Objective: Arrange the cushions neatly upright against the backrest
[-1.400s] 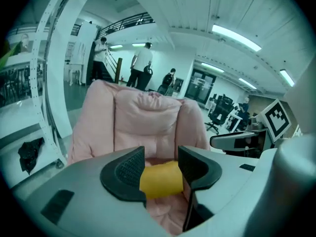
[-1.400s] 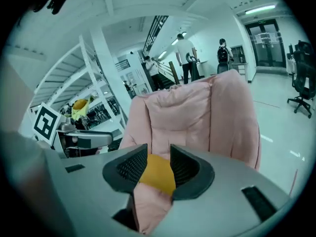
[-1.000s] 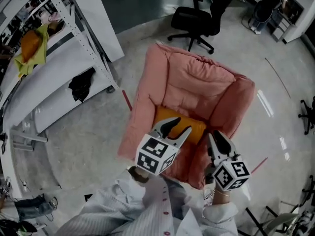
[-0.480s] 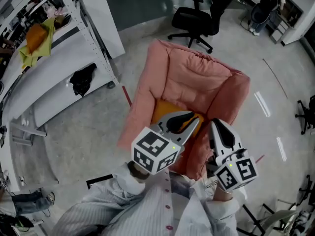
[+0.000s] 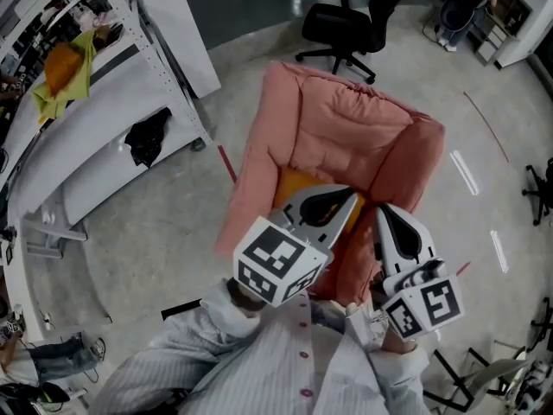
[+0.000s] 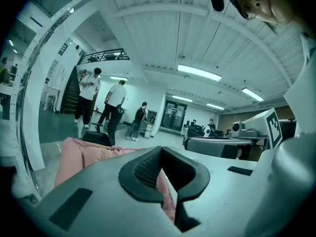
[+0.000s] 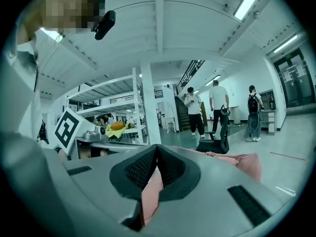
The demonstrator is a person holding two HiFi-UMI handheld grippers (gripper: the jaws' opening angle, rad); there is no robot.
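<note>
The left tool (image 5: pixel 344 200) and right tool (image 5: pixel 385 211), both closed and empty, hover over the pink armchair's (image 5: pixel 354 124) front edge, near the orange cushion (image 5: pixel 296 183).

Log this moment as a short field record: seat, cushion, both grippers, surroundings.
seat: pink armchair, thickly padded
cushion: orange cushion low on the seat, partly hidden behind a gripper
left: left gripper shut, nothing between its jaws, above the cushion
right: right gripper shut, nothing between its jaws, above the seat's right side
surroundings: black office chair behind the armchair; white shelving to the left
</note>
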